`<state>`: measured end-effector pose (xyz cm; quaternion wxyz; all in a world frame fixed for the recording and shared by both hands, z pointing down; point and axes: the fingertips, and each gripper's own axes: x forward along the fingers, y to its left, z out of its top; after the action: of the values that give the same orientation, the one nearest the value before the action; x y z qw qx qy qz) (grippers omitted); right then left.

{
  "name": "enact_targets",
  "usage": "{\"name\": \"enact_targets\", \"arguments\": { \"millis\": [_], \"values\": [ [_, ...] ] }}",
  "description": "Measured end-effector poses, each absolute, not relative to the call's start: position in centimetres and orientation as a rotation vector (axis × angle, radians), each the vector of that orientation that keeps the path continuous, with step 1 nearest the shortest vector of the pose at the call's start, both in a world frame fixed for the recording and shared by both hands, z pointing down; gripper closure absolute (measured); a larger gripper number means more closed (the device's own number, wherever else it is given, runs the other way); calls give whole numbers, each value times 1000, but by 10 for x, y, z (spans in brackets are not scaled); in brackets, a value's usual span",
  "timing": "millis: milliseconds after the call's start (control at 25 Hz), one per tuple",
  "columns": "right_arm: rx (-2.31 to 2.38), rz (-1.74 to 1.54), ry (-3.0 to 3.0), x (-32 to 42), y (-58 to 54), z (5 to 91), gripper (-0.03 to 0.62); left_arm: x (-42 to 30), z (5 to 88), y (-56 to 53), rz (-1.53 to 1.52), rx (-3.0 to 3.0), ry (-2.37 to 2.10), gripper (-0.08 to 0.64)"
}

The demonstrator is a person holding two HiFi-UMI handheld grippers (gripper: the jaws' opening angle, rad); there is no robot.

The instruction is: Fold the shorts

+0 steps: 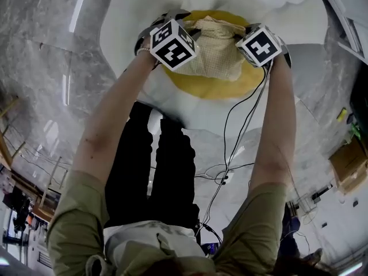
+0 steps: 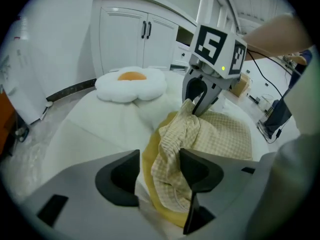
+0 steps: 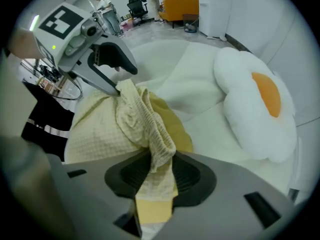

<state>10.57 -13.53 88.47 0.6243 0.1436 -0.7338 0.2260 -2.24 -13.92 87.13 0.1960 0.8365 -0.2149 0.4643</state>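
- The pale yellow checked shorts (image 1: pixel 215 45) lie bunched on the round yellow patch (image 1: pixel 213 85) of a large white cushion (image 1: pixel 126 22). A ridge of cloth is drawn up between your two tools.
- Your left gripper (image 2: pixel 159 176) stands at one end of that ridge. Its fingers (image 2: pixel 197 171) are spread wide and released. The cloth between them brushes one finger only, with a gap on the other side.
- Your right gripper (image 3: pixel 161 171) stands at the opposite end. Its fingers (image 3: pixel 192 176) are loosened to a narrow slot, and a fold of the shorts hangs inside it.
- Both grippers point steeply down, your arms stretched out ahead.
- A fried-egg pillow (image 2: pixel 131 84) rests farther along the cushion.
- Black cables (image 1: pixel 230 154) trail over the grey marble floor (image 1: pixel 52 50).
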Motion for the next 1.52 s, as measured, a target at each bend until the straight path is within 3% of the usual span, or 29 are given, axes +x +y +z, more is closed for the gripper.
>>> {"name": "enact_targets", "arguments": {
  "millis": [40, 200, 400, 600, 840, 1160, 1400, 1520],
  "values": [
    [358, 502, -1677, 108, -137, 885, 408, -26, 869, -137, 1287, 2339, -608, 294],
    [552, 559, -1801, 114, -152, 857, 324, -45, 847, -130, 1263, 2403, -614, 255],
    [697, 690, -2054, 112, -122, 800, 324, -22, 805, -67, 1307, 2681, -411, 250],
    [313, 501, -1893, 80, -20, 842, 318, -1, 852, 21, 1571, 2660, -8, 219],
    [241, 399, -1756, 104, 24, 885, 308, -17, 879, 71, 1632, 2560, 170, 196],
    [421, 494, -1935, 93, -46, 831, 301, 1, 807, -18, 1419, 2764, -102, 196],
    [133, 312, -1775, 93, -62, 863, 275, 1, 857, -51, 1669, 2562, 216, 178],
    [70, 322, -1728, 101, -62, 884, 272, -11, 876, -56, 1597, 2478, 200, 176]
  ]
}}
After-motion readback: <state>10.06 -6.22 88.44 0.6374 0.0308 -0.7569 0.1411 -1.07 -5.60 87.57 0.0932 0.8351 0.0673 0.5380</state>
